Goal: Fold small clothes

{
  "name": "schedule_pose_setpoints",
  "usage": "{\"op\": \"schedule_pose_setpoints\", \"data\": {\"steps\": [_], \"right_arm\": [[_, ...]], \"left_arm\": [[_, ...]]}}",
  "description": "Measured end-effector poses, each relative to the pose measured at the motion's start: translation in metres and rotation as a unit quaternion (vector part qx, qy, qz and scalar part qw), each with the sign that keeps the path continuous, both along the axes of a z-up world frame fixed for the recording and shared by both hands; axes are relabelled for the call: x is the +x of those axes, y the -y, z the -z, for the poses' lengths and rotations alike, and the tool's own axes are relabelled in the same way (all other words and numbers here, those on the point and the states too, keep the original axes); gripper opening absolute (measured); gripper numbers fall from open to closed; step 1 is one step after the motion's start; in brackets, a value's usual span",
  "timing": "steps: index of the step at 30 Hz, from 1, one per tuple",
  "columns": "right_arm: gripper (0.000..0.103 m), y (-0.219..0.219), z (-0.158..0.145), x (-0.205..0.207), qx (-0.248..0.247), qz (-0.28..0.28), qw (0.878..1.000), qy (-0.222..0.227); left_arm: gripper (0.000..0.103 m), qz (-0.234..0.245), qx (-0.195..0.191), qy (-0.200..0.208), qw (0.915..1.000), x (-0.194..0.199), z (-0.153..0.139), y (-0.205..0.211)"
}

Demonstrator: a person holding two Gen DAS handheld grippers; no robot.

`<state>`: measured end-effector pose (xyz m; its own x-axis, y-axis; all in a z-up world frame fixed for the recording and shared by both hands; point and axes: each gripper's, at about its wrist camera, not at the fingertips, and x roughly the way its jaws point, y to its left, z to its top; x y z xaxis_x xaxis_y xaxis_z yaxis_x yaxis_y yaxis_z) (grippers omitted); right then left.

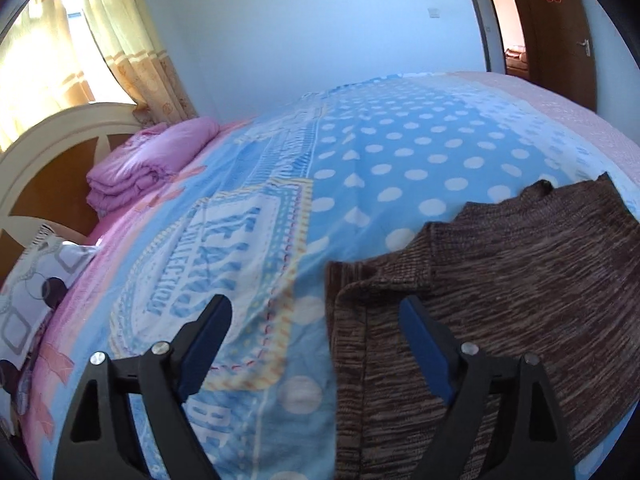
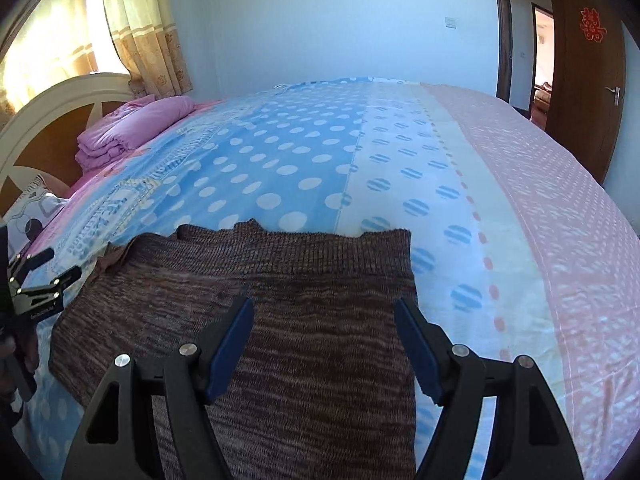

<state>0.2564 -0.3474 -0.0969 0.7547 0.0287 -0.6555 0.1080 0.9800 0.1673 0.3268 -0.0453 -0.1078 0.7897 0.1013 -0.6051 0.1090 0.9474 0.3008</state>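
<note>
A brown marled knit sweater (image 2: pixel 288 280) lies flat on the bed, its ribbed hem toward the far side. In the left wrist view the sweater (image 1: pixel 500 280) fills the lower right, with its left part folded in over the body. My left gripper (image 1: pixel 316 314) hangs open above that folded left edge, one finger over the bedspread and one over the knit. It also shows at the left edge of the right wrist view, left gripper (image 2: pixel 64 263), held by a hand. My right gripper (image 2: pixel 324 308) stands open just above the middle of the sweater, its pads pressing on nothing.
The bedspread (image 2: pixel 304 152) is blue with white dots, with a pink band on the right. A folded pink quilt (image 1: pixel 152 160) and a patterned pillow (image 1: pixel 32 280) lie by the headboard (image 1: pixel 48 152). Curtains (image 1: pixel 132 40) hang at the left; a brown door (image 2: pixel 588 80) stands open at the right.
</note>
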Motion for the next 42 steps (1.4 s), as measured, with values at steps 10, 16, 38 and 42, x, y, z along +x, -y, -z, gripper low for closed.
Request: {"op": "schedule_pose_setpoints", "data": {"steps": [10,16,38,42], "right_arm": [[0.073,0.018,0.005,-0.071,0.06,-0.009,0.998,-0.007],[0.071,0.024,0.022,-0.1,0.062,-0.004,0.998,-0.025],[0.009,0.002,0.039,-0.113,0.06,-0.044,0.997,-0.033],[0.009,0.009,0.038,-0.124,0.057,-0.033,0.998,-0.022]], "left_arm": [[0.072,0.034,-0.142,-0.031,0.9888,-0.07,-0.004,-0.051],[0.045,0.03,-0.188,-0.081,0.9783,-0.08,0.024,-0.064],[0.01,0.075,-0.254,-0.026,0.964,-0.121,0.015,-0.064],[0.004,0.067,-0.228,-0.009,0.9713,-0.129,0.02,-0.065]]}}
